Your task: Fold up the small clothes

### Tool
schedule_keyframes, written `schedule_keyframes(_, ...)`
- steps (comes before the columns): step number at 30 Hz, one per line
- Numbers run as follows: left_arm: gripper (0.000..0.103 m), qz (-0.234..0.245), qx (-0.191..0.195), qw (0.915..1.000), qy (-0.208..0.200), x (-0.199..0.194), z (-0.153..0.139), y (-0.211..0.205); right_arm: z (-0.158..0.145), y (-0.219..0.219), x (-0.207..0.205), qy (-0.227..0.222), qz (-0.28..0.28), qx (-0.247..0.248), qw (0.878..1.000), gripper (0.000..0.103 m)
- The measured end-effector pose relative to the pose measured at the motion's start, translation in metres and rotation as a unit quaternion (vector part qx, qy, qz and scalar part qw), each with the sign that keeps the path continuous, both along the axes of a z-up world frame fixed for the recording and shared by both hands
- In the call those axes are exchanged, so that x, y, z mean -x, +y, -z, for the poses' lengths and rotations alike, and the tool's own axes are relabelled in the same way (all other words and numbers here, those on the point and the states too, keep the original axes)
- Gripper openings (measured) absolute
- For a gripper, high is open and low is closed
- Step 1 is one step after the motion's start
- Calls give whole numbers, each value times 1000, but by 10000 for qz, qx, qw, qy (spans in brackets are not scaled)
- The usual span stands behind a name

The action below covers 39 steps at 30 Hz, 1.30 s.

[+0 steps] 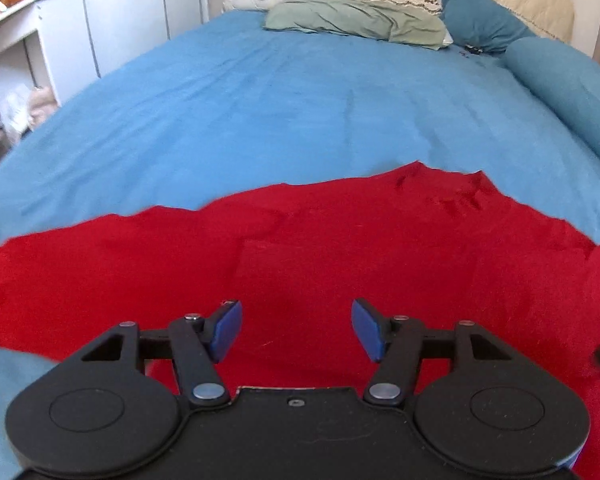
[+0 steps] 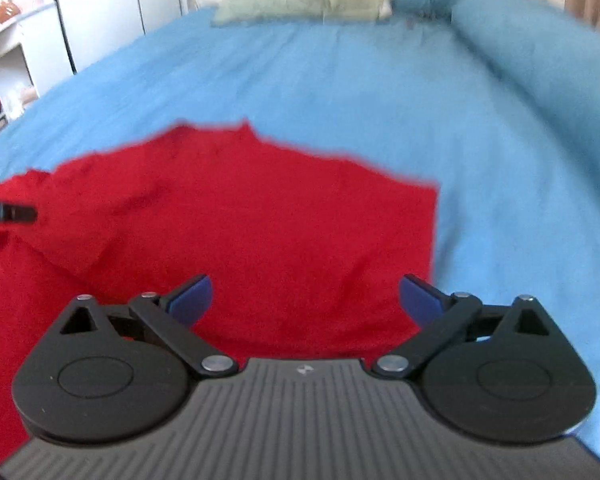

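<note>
You held both tools, left tool (image 1: 296, 330) and right tool (image 2: 305, 300), spread apart above the flat red cloth garment (image 1: 340, 240); pinching one layer risked dragging wrinkles across the blue bedsheet (image 1: 260, 112).

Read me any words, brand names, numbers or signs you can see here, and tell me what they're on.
No text can be read.
Small pale emblem on the grey ribbed body of the right hand-held gripper: a mark, no letters.
White print on the black bar at the left edge: too blurred.

Red garment (image 1: 340, 248) on a blue bedsheet (image 1: 260, 112) — grey-green pillow (image 1: 356, 20), black claws with blue pads (image 1: 226, 330).
</note>
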<state>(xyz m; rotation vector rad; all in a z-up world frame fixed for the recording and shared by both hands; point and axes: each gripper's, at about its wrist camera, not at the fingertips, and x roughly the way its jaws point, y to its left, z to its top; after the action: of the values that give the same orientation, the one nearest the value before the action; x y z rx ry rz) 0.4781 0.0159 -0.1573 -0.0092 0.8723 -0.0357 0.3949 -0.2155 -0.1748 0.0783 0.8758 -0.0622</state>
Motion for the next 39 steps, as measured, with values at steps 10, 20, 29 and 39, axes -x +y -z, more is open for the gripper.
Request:
schedule_keyframes(10, 66, 320, 171, 9993, 57, -13, 14, -8, -21, -17, -18, -642, 90, -315, 9974, 103)
schedule_keyframes(20, 69, 292, 229, 9987, 342, -30, 34, -13, 26, -37, -87, -140, 514, -261, 9982, 103)
schedule_keyframes(29, 73, 0, 311, 9994, -137, 0, -26, 15, -49, -6, -52, -647, 165, -240, 9975, 103)
schedule_keyframes(39, 102, -923, 612, 9916, -663, 79, -122, 125, -151, 125, 0, -972, -369, -402, 9938, 103)
